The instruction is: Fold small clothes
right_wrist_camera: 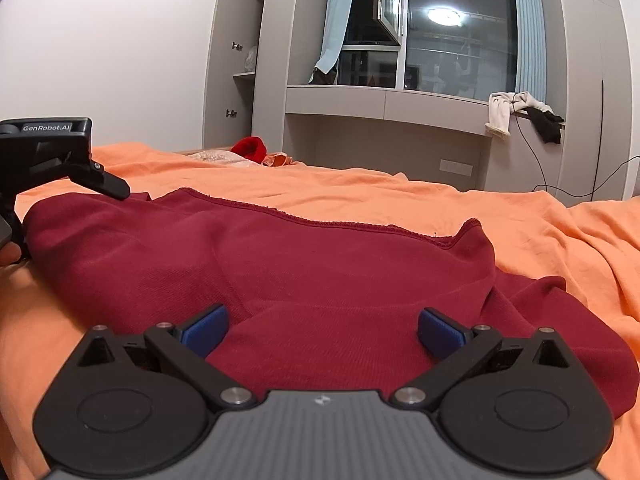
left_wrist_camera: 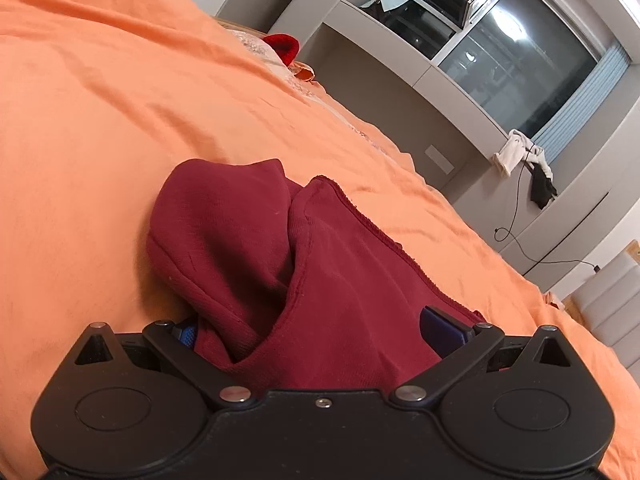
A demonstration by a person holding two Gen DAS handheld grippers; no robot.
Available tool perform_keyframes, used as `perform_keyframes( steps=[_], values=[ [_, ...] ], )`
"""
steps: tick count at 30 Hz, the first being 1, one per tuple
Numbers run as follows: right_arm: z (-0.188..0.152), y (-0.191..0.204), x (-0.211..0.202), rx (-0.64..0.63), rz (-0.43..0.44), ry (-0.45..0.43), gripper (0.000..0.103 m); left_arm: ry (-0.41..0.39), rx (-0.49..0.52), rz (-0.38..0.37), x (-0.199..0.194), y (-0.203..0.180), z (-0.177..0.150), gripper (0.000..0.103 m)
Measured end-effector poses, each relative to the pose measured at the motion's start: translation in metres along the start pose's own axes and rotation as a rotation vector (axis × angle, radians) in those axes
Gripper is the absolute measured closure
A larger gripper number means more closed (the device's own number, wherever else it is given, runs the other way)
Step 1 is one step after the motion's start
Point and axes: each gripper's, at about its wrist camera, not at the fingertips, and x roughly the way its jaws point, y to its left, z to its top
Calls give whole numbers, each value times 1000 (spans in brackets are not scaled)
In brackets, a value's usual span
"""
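A dark red garment (right_wrist_camera: 304, 276) lies spread on the orange bed sheet (right_wrist_camera: 400, 192). In the left wrist view its near end (left_wrist_camera: 256, 248) is bunched up between the wide-apart blue pads of my left gripper (left_wrist_camera: 312, 330), and cloth partly hides the left pad. My right gripper (right_wrist_camera: 322, 330) is open, its blue pads resting over the garment's near edge with cloth between them. The left gripper's body (right_wrist_camera: 48, 152) shows at the garment's left end in the right wrist view.
A bright red item (right_wrist_camera: 250, 148) and pale cloth lie at the bed's far side. Beyond the bed stand grey cupboards, a window ledge (right_wrist_camera: 384, 98) with white and black clothes (right_wrist_camera: 520, 114), and hanging cables.
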Motion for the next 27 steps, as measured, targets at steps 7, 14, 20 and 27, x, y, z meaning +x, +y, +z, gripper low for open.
perform_keyframes(
  steps=[7,14,20,27],
  values=[
    [0,-1,0,-1,0,0,0,-4,33,16,1,-4,-3,1],
    [-1,-2,-1,-1,1,-1,0,-18,93,58,-1,-8,-7,14],
    [-2,-2,-1,-1,1,-1,0,-42,115,87,-1,-9,-8,31],
    [-1,-1,-2,14,8,2,0,-72,153,74,-4,-13,-6,71]
  ],
)
